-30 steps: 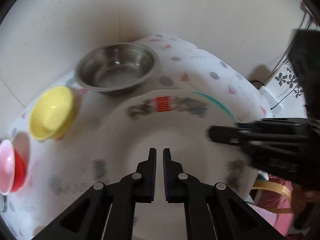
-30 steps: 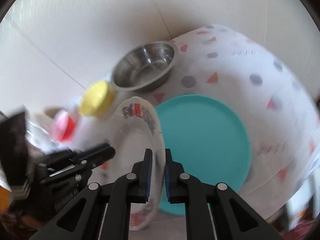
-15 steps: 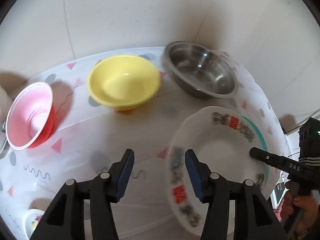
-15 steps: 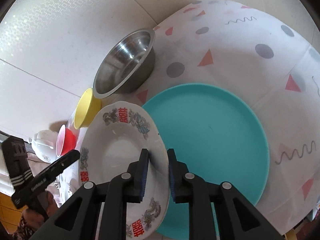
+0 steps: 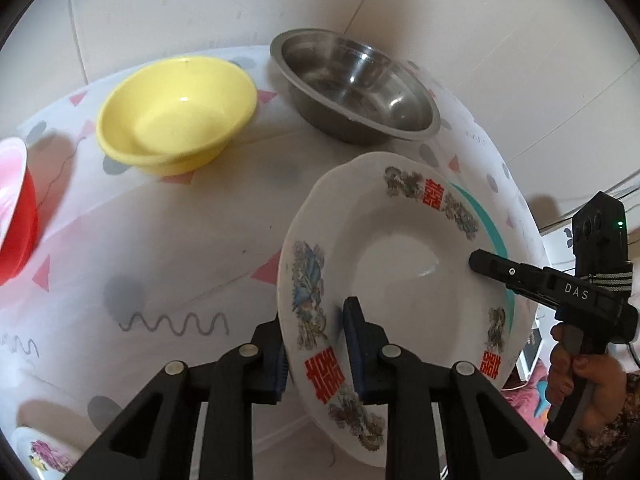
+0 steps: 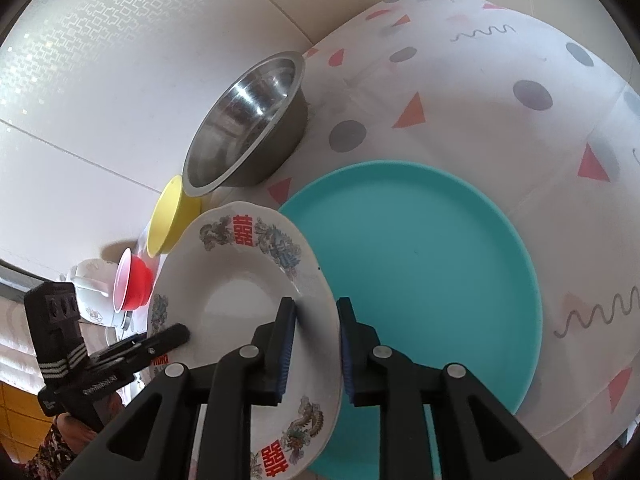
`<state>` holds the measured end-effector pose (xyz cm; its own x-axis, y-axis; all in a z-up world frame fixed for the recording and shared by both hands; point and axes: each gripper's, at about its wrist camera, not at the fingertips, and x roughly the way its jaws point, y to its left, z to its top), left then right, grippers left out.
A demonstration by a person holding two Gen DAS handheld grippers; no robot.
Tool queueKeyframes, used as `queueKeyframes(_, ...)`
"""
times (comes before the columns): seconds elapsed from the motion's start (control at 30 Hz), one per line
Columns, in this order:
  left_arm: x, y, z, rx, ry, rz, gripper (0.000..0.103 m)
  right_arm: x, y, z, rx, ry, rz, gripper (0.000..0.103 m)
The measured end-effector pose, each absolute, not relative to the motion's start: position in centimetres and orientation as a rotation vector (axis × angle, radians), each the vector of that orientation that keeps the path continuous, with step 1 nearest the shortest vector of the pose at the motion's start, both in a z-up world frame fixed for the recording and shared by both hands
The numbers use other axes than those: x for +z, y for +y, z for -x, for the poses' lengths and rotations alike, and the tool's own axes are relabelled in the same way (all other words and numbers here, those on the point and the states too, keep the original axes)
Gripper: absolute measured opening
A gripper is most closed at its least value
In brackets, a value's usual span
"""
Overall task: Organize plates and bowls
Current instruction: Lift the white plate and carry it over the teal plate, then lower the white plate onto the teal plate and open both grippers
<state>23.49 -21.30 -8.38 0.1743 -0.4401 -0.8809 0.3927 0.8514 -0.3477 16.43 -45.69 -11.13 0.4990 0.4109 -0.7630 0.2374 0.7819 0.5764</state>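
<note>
Left wrist view: the white plate (image 5: 404,256), printed with red characters and dragon motifs, is seen tilted, its near rim lying between the 2 blue-padded fingers of the left gripper (image 5: 316,356). The jaws of this gripper are closing, with the rim between them; whether the pads already press on it cannot be told. On the opposite edge of the plate, the right gripper (image 5: 480,262) is seen reaching in from the right, carried by a hand (image 5: 580,376). A strip of the teal plate (image 5: 486,220) shows just behind the white plate's far rim. Further back on the patterned tablecloth (image 5: 168,280) stand a yellow bowl (image 5: 176,116) and a steel bowl (image 5: 356,84), near each other, and a red cup (image 5: 16,220) at the left edge.

Right wrist view: the same white plate (image 6: 240,300) is seen held up over the left part of the teal plate (image 6: 424,272), which lies flat on the tablecloth (image 6: 500,92). The right gripper (image 6: 314,344) straddles the white plate's right rim: the left pad lies against the upper face, while a gap shows beside the right pad, so a firm grip cannot be confirmed; the jaws stand narrowly apart. The left gripper (image 6: 176,334) is seen on the plate's left rim. Behind stand the steel bowl (image 6: 248,120), yellow bowl (image 6: 170,216) and red cup (image 6: 132,280) in a row.
</note>
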Motion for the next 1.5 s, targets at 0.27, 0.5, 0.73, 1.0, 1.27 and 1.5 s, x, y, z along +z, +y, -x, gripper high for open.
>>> queueKeyframes(0.27,-7.4,-22.4,-23.6,-0.578,1.242,0.024,0.024,-10.7,-46.2,-15.9,0.121,1.065,-0.736,0.021)
queueKeyframes(0.5,-6.8,-25.6,-23.7,-0.625,1.245,0.032,0.024,-9.0,-48.6,-14.9,0.077,1.028,-0.739,0.021)
queueKeyframes(0.73,-8.7,-29.7,-23.6,-0.661,1.309,0.005,0.024,-10.1,-52.0,-14.2,0.001,1.046,-0.743,0.021)
queueKeyframes(1.0,-9.9,-30.9,-23.5,-0.633,1.313,-0.025,0.027,-11.6,-53.4,-14.1,-0.010,1.032,-0.765,0.021)
queueKeyframes(1.27,-10.6,-31.3,-23.7,-0.639,1.352,-0.014,0.027,-11.6,-53.8,-13.7,-0.028,0.992,-0.773,0.024)
queueKeyframes(1.5,-10.4,-31.3,-23.5,-0.642,1.355,-0.027,0.027,-10.8,-53.0,-14.2,-0.075,0.991,-0.663,0.026)
